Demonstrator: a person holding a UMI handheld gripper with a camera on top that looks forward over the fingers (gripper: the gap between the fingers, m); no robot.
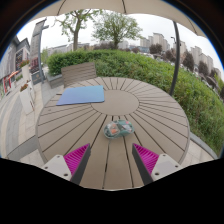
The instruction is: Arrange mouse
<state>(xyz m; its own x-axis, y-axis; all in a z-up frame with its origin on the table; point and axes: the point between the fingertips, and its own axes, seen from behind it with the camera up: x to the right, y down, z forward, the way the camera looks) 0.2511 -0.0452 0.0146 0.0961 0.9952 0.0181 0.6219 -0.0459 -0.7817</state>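
A small grey and teal mouse lies on the round slatted wooden table, just ahead of my fingers and a little right of the middle line between them. A blue mouse mat lies flat on the far left part of the table, well beyond the mouse. My gripper is open and empty, its two pink pads spread wide above the near part of the table. Nothing stands between the fingers.
A wooden chair stands behind the table by the mat. A green hedge runs behind and to the right, with trees and buildings farther off. A parasol pole rises beyond the table's centre.
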